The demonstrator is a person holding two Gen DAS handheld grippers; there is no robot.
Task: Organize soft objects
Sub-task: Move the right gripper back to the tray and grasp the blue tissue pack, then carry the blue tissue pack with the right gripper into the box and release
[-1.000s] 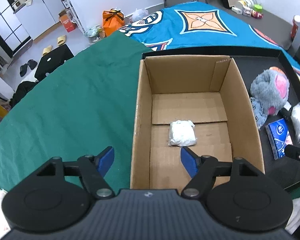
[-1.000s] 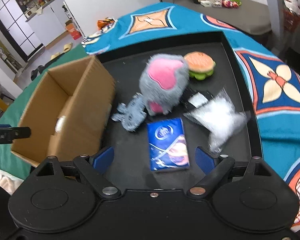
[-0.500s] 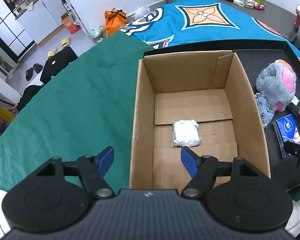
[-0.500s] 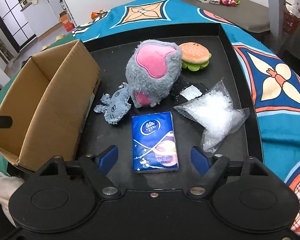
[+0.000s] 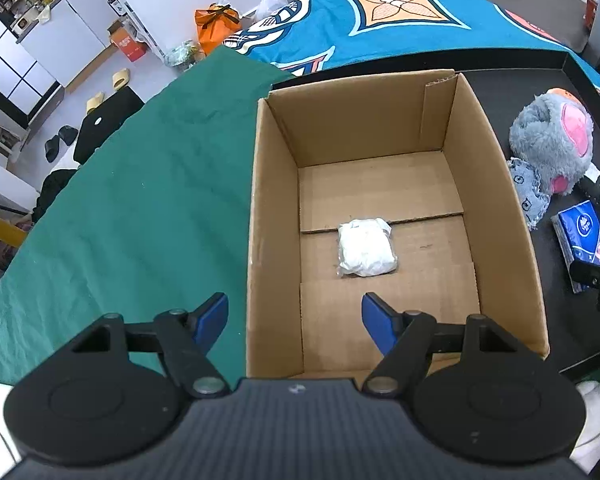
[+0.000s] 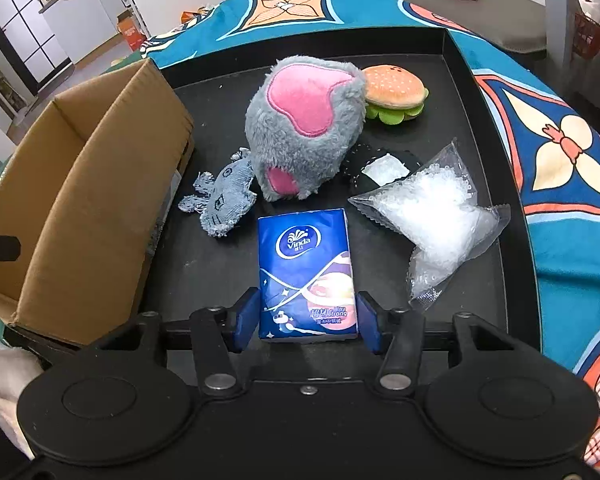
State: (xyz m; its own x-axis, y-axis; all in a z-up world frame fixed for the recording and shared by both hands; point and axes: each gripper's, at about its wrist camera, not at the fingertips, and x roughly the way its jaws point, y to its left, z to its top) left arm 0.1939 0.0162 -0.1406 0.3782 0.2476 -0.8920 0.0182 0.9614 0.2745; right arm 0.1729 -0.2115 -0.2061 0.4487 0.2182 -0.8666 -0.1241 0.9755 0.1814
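Note:
A cardboard box [image 5: 500, 184] holds a white wrapped bundle [image 5: 366, 249]. My left gripper [image 5: 294, 318] is open and empty above the box's near wall. On the black tray [image 6: 488, 128] lie a blue tissue pack [image 6: 306, 264], a grey and pink plush [image 6: 304, 128], a denim scrap [image 6: 224, 200], a burger toy [image 6: 396, 94], a black pouch [image 6: 380, 170] and a clear bag of beads [image 6: 432, 212]. My right gripper [image 6: 307, 322] is low over the tray, its fingers [image 6: 249, 318] on both sides of the tissue pack's near end, close to it. The box also shows at the left [image 6: 80, 184].
A green cloth [image 5: 132, 208] lies left of the box. A teal patterned cloth [image 6: 572, 184] covers the surface around the tray. The room floor with bags and slippers [image 5: 120, 78] is far behind.
My right gripper has moved forward and down to the tissue pack, and its fingers have narrowed around the pack's near end. My left gripper has drifted slightly back over the box.

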